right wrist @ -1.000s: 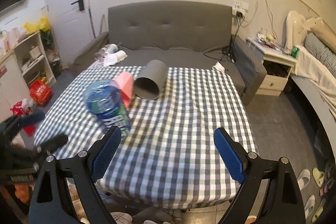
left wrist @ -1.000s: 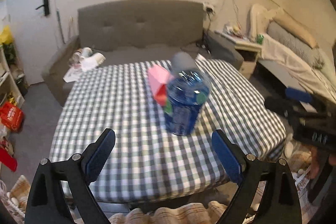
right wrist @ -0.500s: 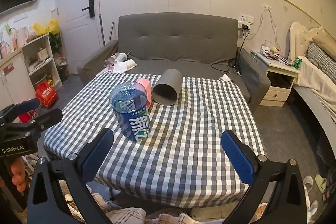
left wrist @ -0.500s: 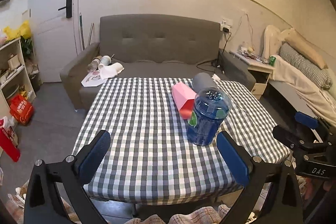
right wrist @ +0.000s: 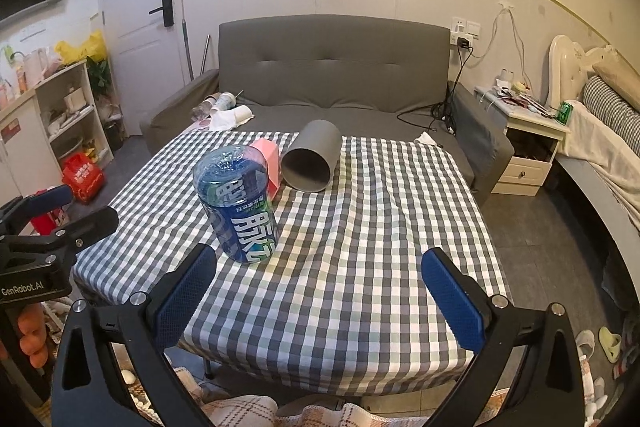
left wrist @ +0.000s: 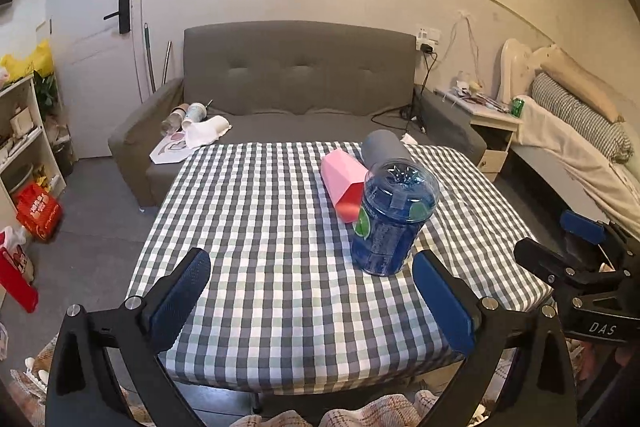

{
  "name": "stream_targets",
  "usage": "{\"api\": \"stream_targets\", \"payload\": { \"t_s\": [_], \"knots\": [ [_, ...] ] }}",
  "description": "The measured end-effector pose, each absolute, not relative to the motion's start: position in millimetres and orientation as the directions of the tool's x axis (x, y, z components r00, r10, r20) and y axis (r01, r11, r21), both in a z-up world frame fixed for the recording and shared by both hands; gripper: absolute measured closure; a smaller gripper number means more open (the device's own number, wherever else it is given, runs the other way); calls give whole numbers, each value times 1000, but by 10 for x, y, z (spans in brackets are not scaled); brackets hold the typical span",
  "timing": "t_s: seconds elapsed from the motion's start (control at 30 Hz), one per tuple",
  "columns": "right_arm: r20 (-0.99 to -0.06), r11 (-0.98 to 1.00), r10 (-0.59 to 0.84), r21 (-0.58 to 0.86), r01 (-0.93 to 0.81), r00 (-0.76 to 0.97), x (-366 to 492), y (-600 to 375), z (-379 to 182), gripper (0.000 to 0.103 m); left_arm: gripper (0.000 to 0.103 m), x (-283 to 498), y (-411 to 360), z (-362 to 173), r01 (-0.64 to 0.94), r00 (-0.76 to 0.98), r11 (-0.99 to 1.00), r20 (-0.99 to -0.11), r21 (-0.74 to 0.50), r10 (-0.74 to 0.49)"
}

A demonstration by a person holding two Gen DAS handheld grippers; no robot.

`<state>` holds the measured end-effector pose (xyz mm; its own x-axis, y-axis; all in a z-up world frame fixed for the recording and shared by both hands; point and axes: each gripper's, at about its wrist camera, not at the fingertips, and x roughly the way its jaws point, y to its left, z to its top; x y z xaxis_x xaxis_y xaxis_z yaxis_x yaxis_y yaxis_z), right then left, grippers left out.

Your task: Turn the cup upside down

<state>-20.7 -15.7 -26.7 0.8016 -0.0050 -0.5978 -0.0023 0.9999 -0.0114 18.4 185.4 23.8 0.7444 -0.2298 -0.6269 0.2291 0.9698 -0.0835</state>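
Note:
A grey cup (right wrist: 312,155) lies on its side on the checked tablecloth (right wrist: 360,247), its open mouth facing the right wrist camera; its closed grey end (left wrist: 385,147) shows in the left wrist view. A pink cup (left wrist: 345,183) lies on its side next to it, half hidden behind the bottle in the right wrist view (right wrist: 267,159). A blue bottle-like container (left wrist: 392,219) stands bottom up in front of both cups. My left gripper (left wrist: 316,301) is open near the front table edge, holding nothing. My right gripper (right wrist: 318,295) is open too, also short of the cups.
A grey sofa (left wrist: 296,95) with cups and paper on it stands behind the table. A bedside cabinet (right wrist: 532,143) and a bed (left wrist: 576,131) are at the right, shelves (right wrist: 60,115) and a door at the left. Slippers (right wrist: 608,343) lie on the floor.
Both cameras have pulled back and levelled, so the table now sits lower and further off. The cups and the blue container have not moved on the cloth. Both grippers stay open.

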Motion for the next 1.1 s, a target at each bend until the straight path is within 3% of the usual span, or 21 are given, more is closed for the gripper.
{"api": "stream_targets", "payload": {
  "t_s": [1.1],
  "knots": [
    [-594, 1000, -5, -21, -10, 804, -225, -110, -276, 0, 0, 180, 1885, 243, 221, 738, 971, -636, -89, -227]
  ]
}}
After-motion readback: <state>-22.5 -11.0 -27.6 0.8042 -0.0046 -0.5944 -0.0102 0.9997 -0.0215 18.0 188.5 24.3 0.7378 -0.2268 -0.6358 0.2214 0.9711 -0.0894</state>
